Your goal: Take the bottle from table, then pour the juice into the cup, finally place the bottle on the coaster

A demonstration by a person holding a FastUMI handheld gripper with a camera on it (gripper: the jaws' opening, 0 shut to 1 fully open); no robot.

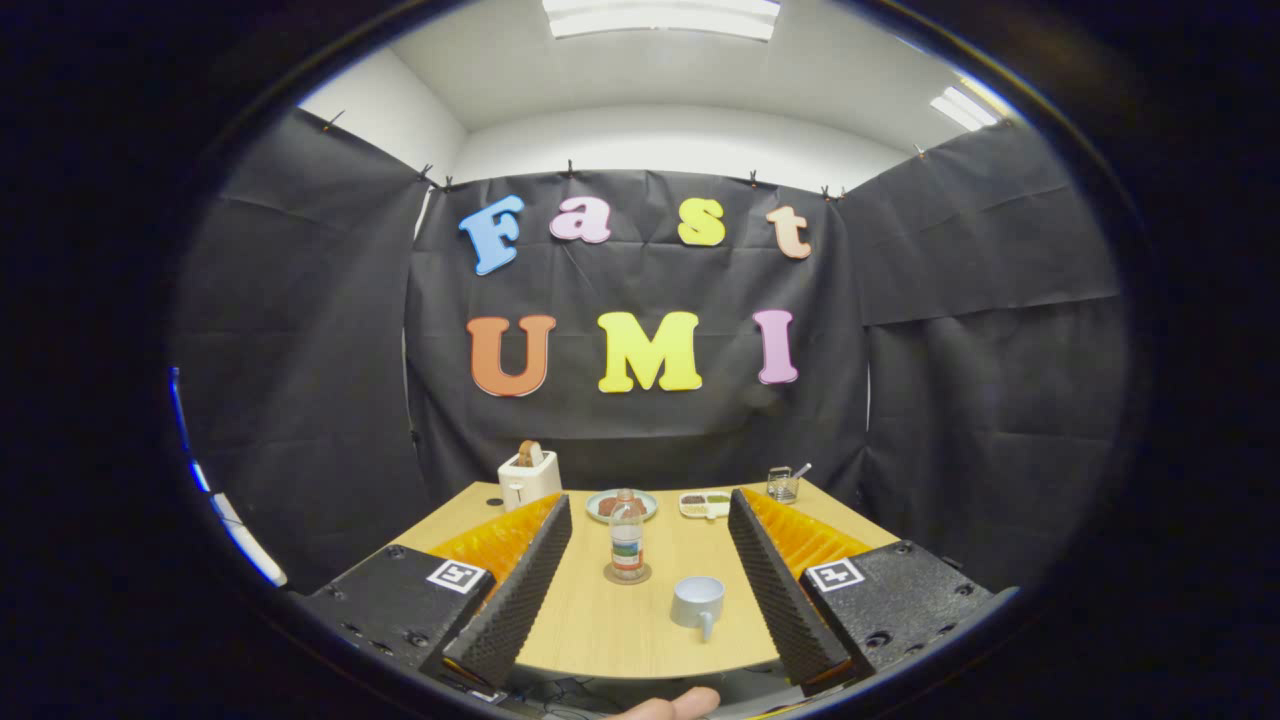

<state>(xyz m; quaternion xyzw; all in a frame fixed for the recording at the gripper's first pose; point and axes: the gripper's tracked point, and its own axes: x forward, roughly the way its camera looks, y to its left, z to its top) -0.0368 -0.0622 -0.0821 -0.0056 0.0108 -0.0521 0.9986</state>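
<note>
Gripper [640,575] gapes wide and empty; the clear plastic bottle [627,540] stands upright straight ahead between its fingers, well beyond the tips, on a round coaster [627,574] on the wooden table [600,630].

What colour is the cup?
Pale grey-blue cup, between the open claw's fingers; gripper view.

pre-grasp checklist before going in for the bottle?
1. Gripper open, nothing between its fingers: ok.
2. Bottle upright, ahead between the fingers: ok.
3. Bottle stands on the coaster, not on bare table: not ok against the task wording.
4. Cup upright, apart from the bottle: ok.
5. Path to the bottle free; plate and toaster lie beyond it: ok.
6. Cap state: cannot tell.
</note>
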